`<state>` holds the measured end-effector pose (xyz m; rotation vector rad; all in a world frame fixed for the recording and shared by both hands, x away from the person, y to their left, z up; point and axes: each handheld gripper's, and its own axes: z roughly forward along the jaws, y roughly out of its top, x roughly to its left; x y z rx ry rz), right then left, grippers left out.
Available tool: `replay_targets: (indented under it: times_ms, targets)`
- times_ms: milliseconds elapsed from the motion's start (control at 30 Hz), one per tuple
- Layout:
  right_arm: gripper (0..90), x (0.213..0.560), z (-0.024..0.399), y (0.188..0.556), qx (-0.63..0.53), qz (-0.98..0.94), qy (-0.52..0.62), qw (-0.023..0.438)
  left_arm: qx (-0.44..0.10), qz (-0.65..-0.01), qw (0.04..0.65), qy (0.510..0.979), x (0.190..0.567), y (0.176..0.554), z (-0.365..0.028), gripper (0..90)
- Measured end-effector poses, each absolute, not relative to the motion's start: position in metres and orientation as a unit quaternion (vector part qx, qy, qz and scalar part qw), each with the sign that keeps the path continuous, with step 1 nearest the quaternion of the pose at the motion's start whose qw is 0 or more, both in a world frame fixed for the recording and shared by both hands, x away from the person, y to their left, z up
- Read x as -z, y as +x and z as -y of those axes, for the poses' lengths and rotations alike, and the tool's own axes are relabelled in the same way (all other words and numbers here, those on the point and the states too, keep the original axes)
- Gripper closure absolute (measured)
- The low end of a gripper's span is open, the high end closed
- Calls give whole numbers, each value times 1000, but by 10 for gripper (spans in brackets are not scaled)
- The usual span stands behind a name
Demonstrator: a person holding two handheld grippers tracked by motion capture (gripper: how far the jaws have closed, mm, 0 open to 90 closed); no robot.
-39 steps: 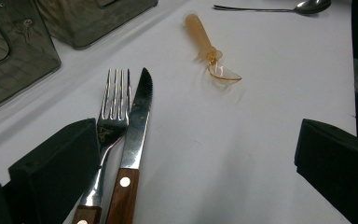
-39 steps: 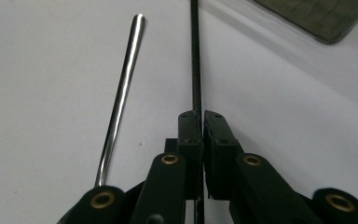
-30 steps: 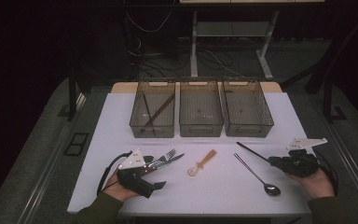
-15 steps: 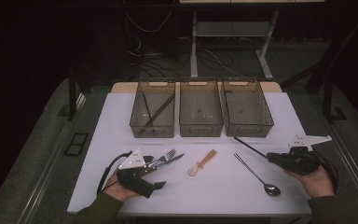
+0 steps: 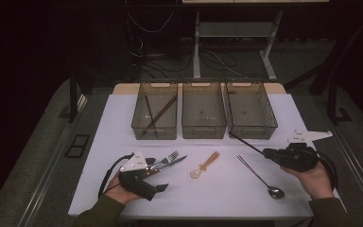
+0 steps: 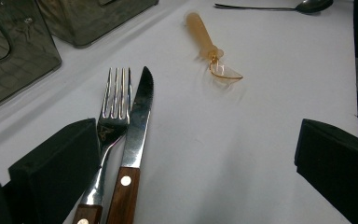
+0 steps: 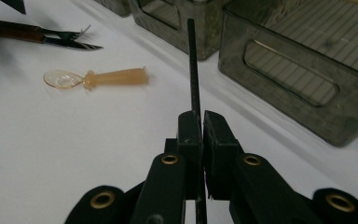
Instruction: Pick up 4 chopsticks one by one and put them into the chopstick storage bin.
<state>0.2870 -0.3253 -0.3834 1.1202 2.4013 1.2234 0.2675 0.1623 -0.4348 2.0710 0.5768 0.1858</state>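
Step in hand: sorting cutlery into bins; the right gripper (image 5: 267, 153), at the right of the high view, carries a thin black chopstick (image 5: 246, 143) clear of the surface (image 5: 227, 189)
Right jaws: clenched on the chopstick, which runs up the middle of the right gripper view with its far end pointing at the gap between 2 bins
Chopstick's place: in the high view, its tip lies near the front lower corner of the right bin (image 5: 250, 109), not yet over any bin
Likely target: the left bin (image 5: 154, 116), upper left of centre, already holds 2 dark sticks, so I judge this 1 belongs there
Left jaws: released, set wide on either side of the fork (image 6: 114, 109) and knife (image 6: 137, 112) in the left gripper view, pads not pressing them
Left gripper (image 5: 153, 165): resting low at the lower left of the high view
Others waiting: amber plastic spoon (image 5: 204, 165) mid-frame, metal spoon (image 5: 261, 178) lower right
Next move: swing the chopstick across to the left bin, line it up lengthwise, then release
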Motion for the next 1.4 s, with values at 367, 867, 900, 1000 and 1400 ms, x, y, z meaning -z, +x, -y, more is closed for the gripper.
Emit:
replay_targets:
  times_ms: [367, 867, 900, 1000, 1400]
  targets:
    - [863, 371, 308, 293, -432, -815, 371, 110, -75, -237, 474, 845, 435, 267, -162, 0]
    - [862, 361, 275, 311, -439, -819, 354, 106, -72, -233, 474, 846, 435, 268, -161, 0]
    - [863, 360, 272, 313, -441, -819, 351, 106, -73, -232, 474, 846, 435, 268, -161, 0]
    - [863, 358, 265, 316, -441, -820, 349, 105, -74, -235, 475, 845, 435, 268, -161, 0]
    - [862, 353, 229, 336, -434, -826, 345, 104, -75, -232, 474, 846, 435, 268, -162, 0]
